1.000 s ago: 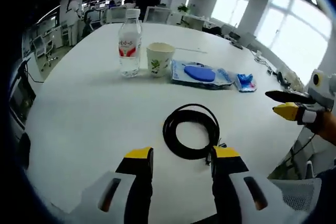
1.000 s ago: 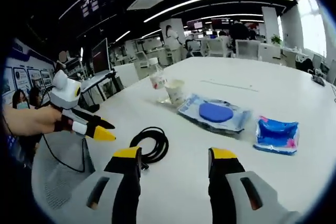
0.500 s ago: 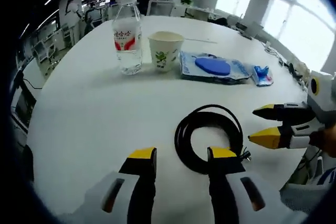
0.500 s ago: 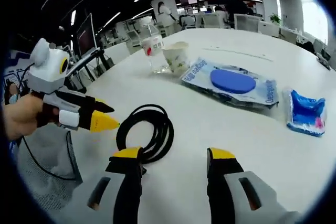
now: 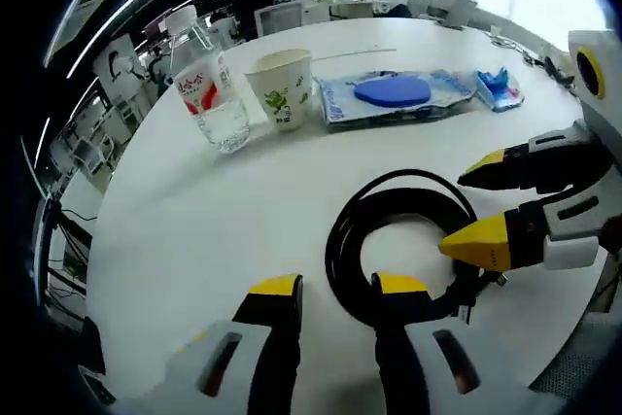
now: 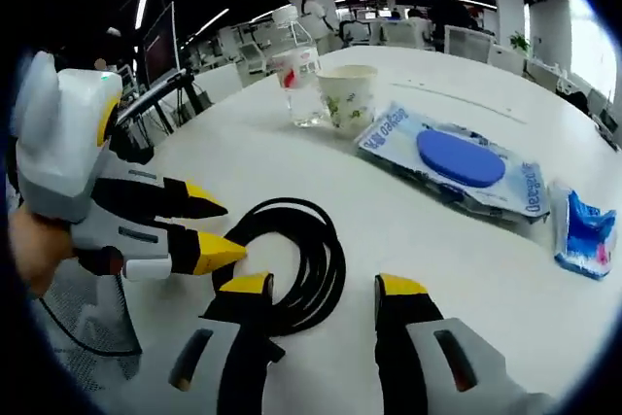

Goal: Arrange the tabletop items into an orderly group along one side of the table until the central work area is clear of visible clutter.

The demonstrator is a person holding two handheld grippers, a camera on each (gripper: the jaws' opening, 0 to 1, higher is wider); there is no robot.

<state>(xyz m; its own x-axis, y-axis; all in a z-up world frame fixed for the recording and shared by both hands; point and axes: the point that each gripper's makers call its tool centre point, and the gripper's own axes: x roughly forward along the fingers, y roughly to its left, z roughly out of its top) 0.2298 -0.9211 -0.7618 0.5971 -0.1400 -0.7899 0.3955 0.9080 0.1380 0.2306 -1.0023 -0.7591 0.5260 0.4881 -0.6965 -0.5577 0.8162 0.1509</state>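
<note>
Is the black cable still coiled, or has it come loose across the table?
Coiled. The black cable lies in a tight round loop flat on the white table, its plug end tucked at the coil's edge.

Both tongs, left [image 5: 335, 291] and right [image 6: 321, 289], have closed in on the coiled cable [image 5: 403, 240].

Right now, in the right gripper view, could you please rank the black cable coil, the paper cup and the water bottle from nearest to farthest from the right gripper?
1. Black cable coil, touching the right gripper, left jaw.
2. Paper cup, up the table.
3. Water bottle, just behind the cup, to its left.
</note>
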